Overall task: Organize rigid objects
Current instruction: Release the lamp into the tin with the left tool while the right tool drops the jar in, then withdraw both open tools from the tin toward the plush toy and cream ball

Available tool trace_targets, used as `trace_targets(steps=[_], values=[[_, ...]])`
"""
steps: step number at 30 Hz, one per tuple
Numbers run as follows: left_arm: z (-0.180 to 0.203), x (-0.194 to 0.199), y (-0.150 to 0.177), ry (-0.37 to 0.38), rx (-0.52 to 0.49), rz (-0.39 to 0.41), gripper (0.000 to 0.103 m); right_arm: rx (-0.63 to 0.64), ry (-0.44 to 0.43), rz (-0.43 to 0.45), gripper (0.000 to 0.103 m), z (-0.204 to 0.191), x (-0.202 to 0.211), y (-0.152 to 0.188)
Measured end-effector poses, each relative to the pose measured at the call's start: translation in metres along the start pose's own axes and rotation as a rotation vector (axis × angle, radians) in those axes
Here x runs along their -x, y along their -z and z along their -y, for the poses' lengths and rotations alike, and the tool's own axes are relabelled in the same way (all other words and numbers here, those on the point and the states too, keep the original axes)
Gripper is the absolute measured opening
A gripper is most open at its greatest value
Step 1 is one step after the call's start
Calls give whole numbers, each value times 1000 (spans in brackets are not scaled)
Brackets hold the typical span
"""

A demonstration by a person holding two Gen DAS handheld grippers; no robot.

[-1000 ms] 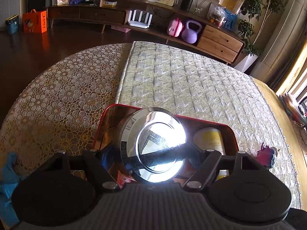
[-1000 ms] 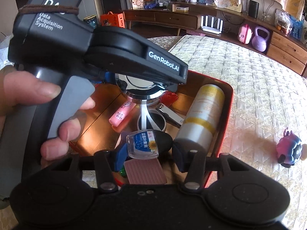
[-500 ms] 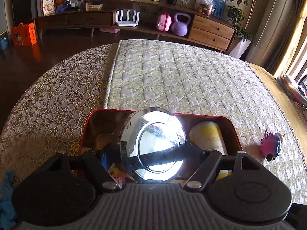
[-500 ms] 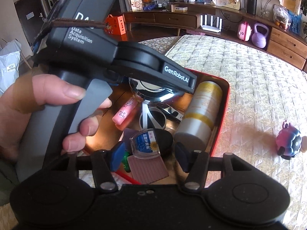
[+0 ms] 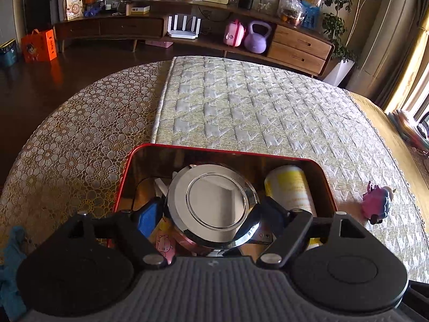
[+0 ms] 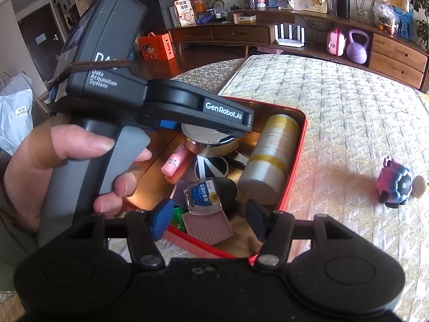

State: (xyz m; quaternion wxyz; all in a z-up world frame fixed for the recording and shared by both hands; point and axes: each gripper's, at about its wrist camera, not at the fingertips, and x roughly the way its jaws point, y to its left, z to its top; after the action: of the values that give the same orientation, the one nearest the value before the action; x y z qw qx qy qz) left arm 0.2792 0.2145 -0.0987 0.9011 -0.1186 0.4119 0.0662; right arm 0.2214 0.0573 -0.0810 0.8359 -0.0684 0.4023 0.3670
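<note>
The chrome disc (image 5: 214, 205) sits between the left gripper's (image 5: 213, 209) fingers over the middle of the red tin (image 5: 128, 166). The fingers touch its rim, but whether they clamp it or have let go I cannot tell. It looks hard, polished and probably slippery and weighty, so the stepped rim is the best place to grip. The right gripper (image 6: 209, 216) hovers empty, fingers apart, over the tin's near edge, above a small clear box (image 6: 203, 194). A yellow-banded can (image 6: 268, 161) lies along the tin's right wall. A pink toy (image 6: 396, 185) lies on the quilted cover (image 5: 254, 107) to the right.
</note>
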Motion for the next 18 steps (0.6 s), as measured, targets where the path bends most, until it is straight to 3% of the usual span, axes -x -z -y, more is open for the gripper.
trace_targets(steps=[8, 18], values=[[5, 26, 6, 3, -1, 25, 80, -6, 1, 41, 67, 6, 24, 4], [27, 70, 18, 44, -29, 81, 80, -31, 13, 99, 86, 14, 64, 14]])
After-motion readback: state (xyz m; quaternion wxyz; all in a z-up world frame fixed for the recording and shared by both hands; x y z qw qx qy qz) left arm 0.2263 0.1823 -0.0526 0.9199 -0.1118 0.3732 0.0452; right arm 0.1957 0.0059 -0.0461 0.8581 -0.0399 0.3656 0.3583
